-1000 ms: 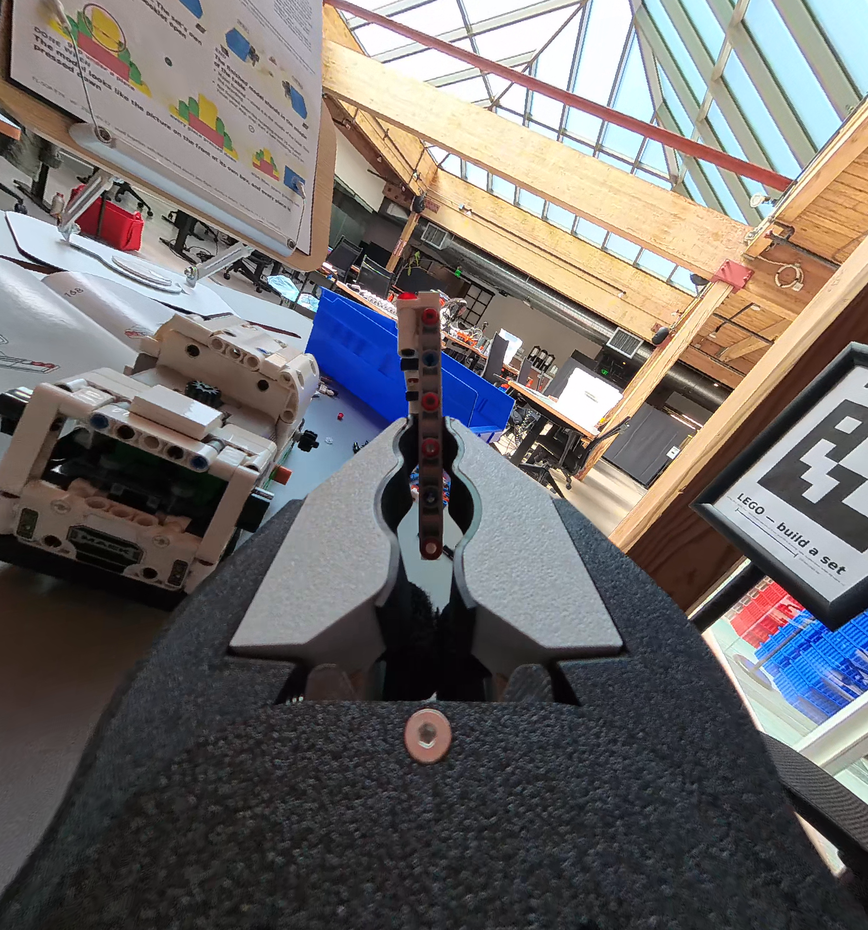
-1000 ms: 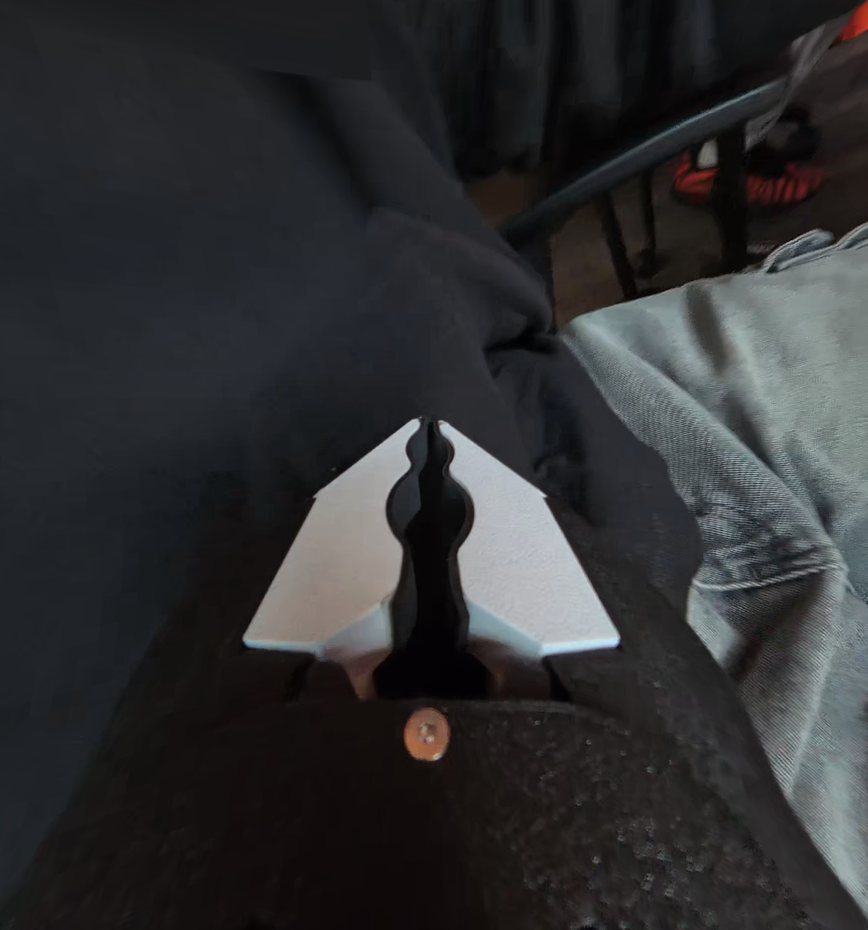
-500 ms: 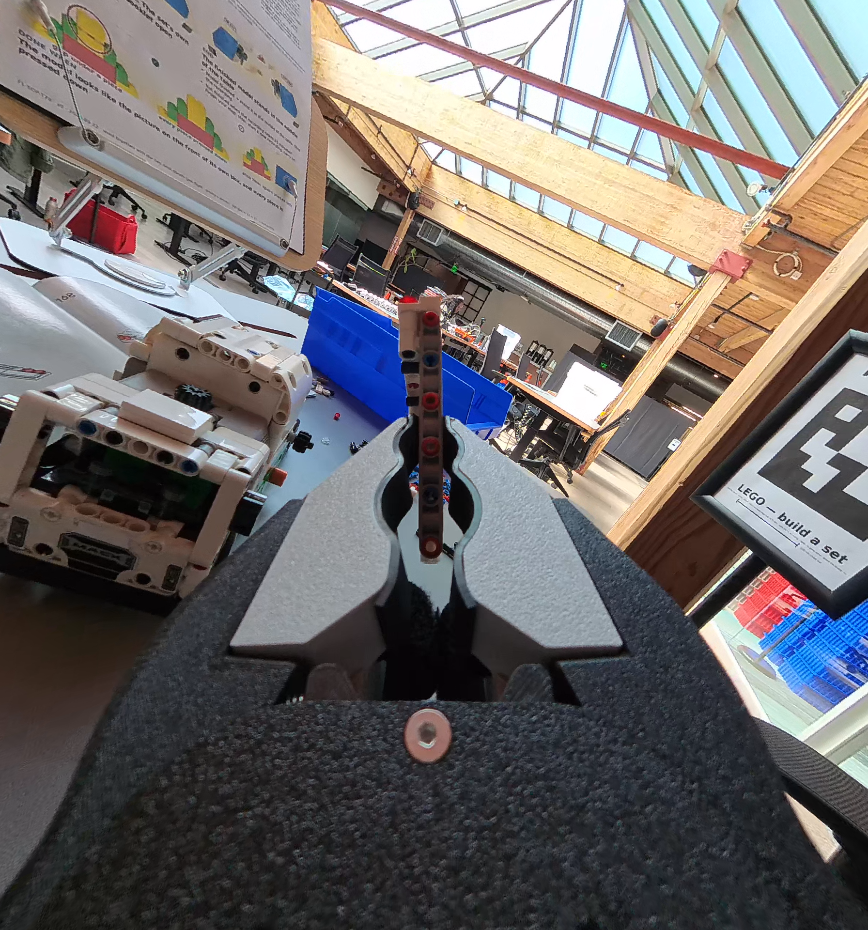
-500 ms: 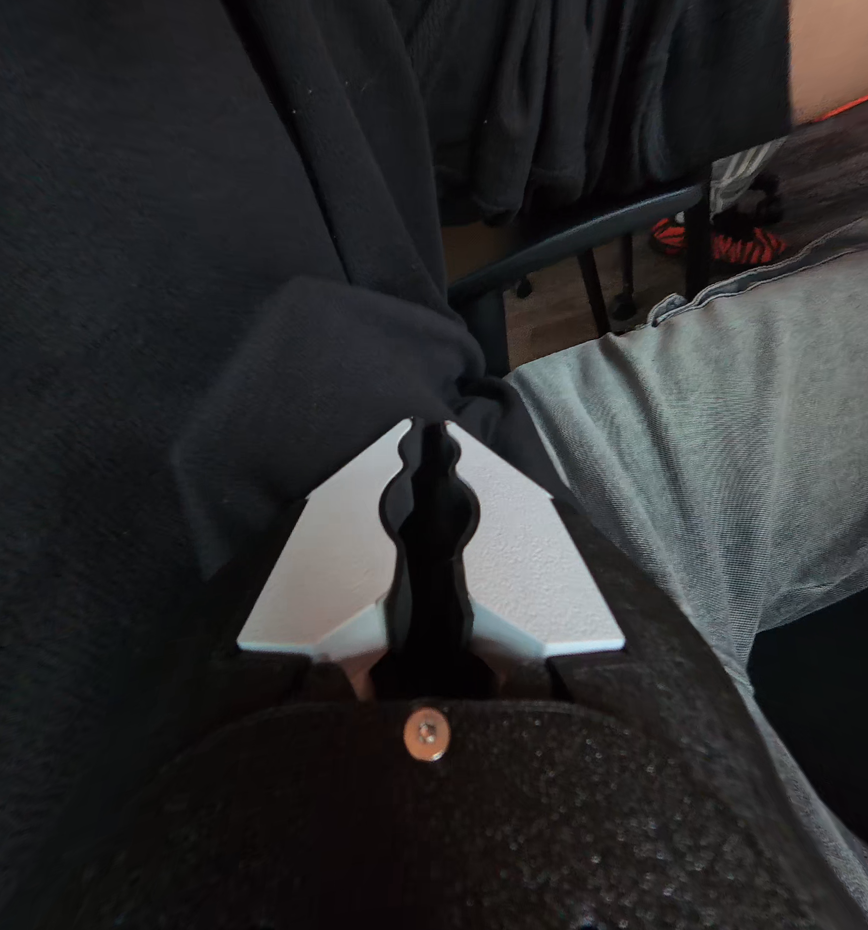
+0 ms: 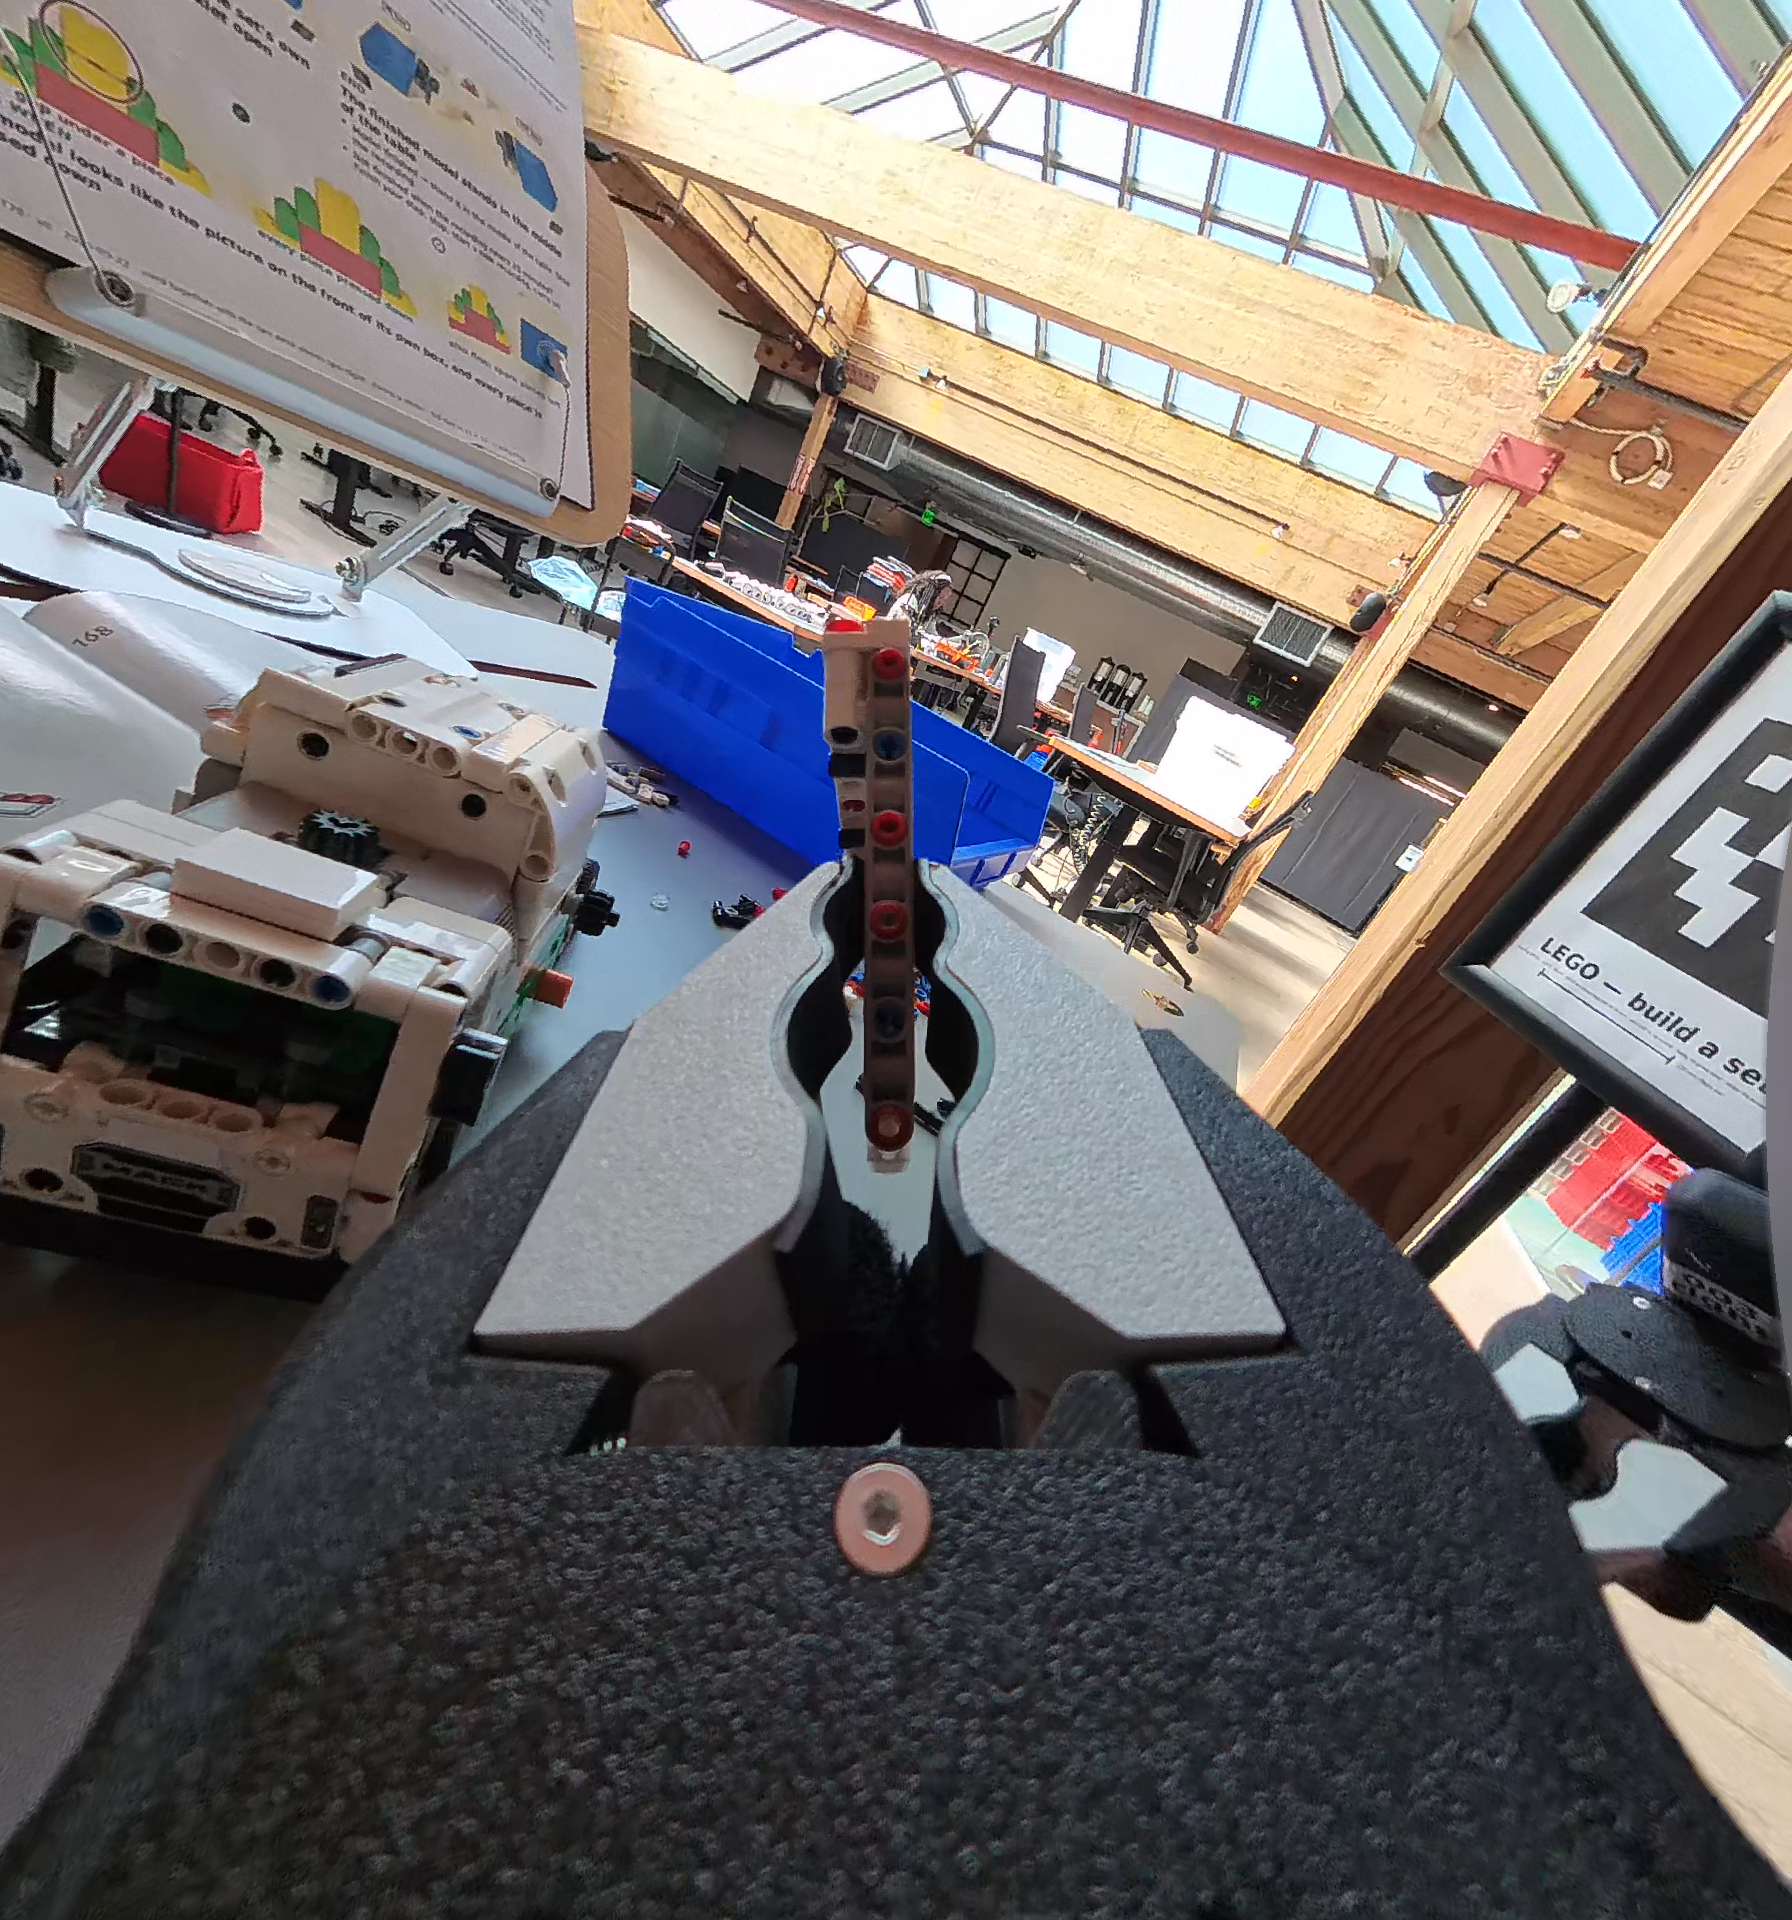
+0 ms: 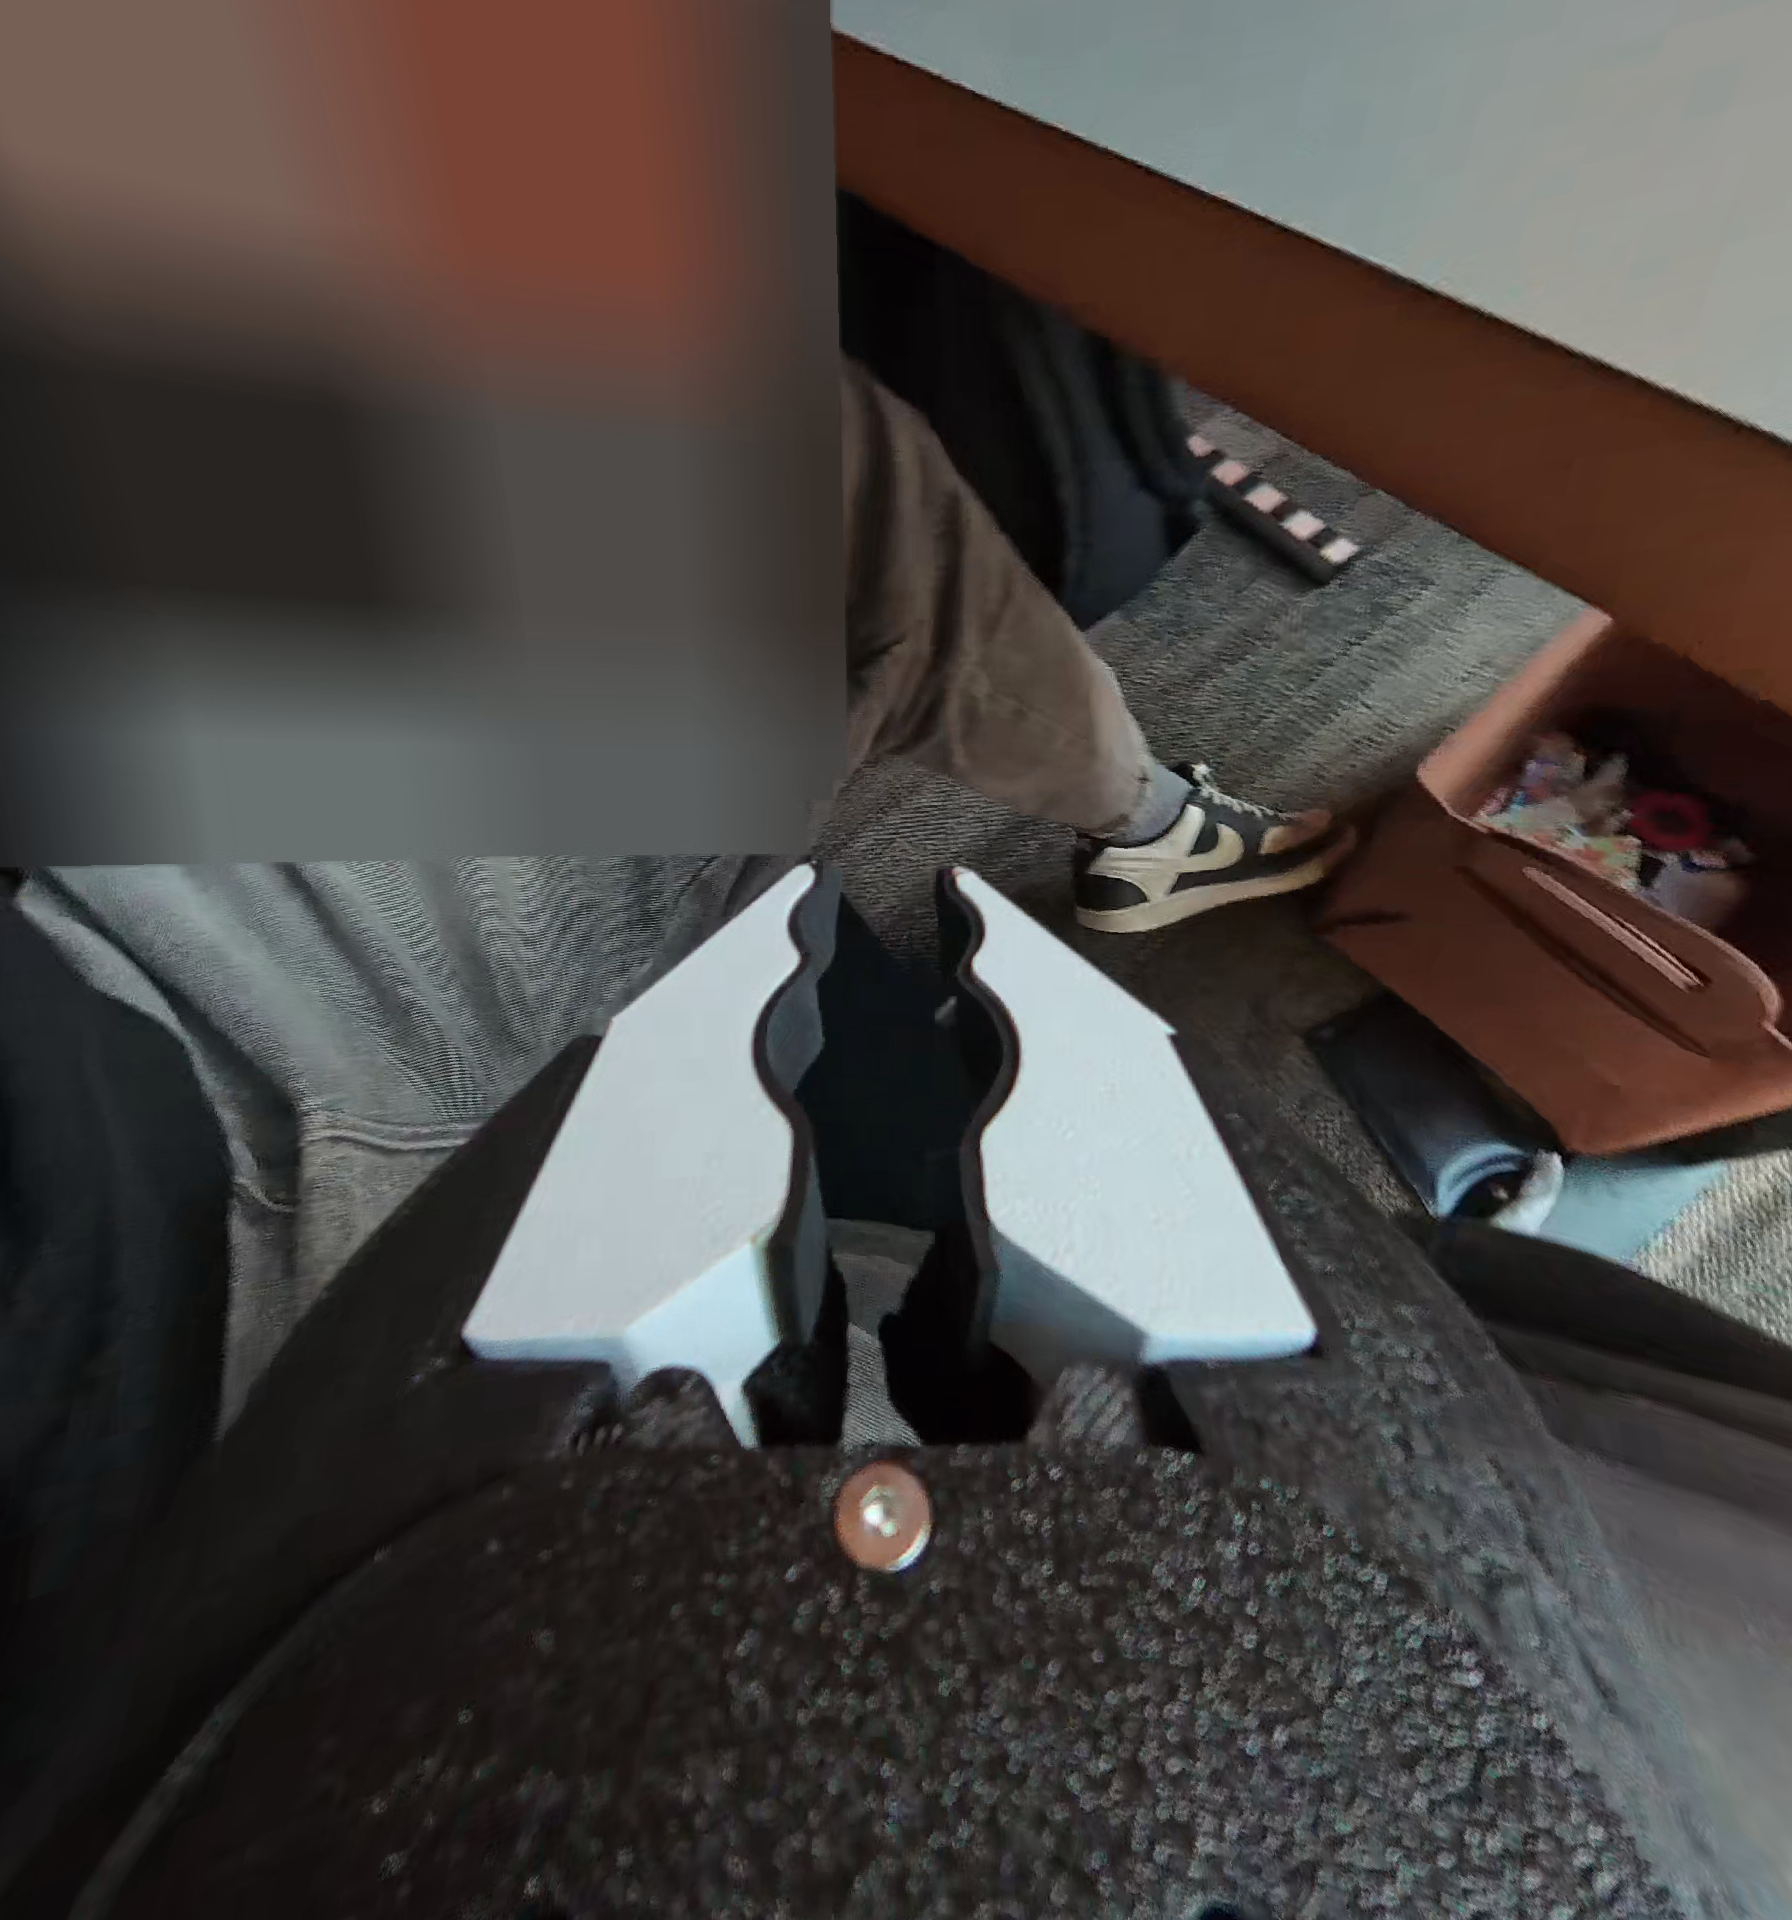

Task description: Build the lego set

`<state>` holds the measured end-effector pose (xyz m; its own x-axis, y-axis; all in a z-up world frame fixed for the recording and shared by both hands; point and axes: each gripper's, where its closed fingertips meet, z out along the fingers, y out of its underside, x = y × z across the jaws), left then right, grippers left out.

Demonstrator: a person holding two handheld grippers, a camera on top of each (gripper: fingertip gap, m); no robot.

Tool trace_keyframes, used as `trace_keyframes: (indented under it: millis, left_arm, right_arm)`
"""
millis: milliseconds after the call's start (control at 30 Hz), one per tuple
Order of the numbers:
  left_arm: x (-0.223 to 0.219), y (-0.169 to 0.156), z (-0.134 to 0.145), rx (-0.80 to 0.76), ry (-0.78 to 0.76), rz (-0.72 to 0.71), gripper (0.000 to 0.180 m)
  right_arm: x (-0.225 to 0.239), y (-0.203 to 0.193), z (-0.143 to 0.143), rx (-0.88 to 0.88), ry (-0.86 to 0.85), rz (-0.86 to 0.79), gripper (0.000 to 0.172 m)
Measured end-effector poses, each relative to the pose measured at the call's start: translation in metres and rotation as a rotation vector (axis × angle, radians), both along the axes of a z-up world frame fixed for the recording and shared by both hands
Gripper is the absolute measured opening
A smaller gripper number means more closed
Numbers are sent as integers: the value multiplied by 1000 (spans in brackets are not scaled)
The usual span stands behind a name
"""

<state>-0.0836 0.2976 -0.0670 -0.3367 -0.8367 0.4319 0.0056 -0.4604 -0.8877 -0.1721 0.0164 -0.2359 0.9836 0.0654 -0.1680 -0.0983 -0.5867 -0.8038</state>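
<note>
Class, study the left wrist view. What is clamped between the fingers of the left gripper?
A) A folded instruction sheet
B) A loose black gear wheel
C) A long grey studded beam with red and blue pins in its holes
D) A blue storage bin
C: the left gripper is shut on the long grey beam, which stands up between its fingers with red and blue pins along it, in front of the blue bin and beside the white truck model.
</note>
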Motion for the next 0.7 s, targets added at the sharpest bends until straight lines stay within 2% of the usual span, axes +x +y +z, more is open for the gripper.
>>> trace_keyframes:
  millis: [33,133,300,367,433,500,567,633,700]
  left_arm:
    - [0,-1,0,7,2,-6,6]
    - [1,-6,-1,27,6,-25,6]
    - [4,-17,-4,110,28,-21,6]
    - [4,-23,-5,151,28,-27,6]
    - [3,-26,-4,172,20,-31,6]
    - [2,-25,-4,160,17,-34,6]
    - [2,-23,-4,136,20,-33,6]
    - [1,-21,-3,130,16,-27,6]
    - [0,-22,-3,136,14,-21,6]
  right_arm:
    - [8,-10,0,1,5,-50,18]
    - [3,-29,5,42,80,-145,17]
    - [-47,-54,-16,17,92,-180,17]
    - [-64,-52,-25,-7,10,-52,20]
    - [-58,-44,-45,-75,-180,91,28]
    - [-43,-28,-85,-83,-321,259,29]
    - [-30,-7,-142,-79,-264,405,29]
    - [-13,12,-209,-82,-131,547,30]
    - [14,33,-296,-128,-93,626,31]
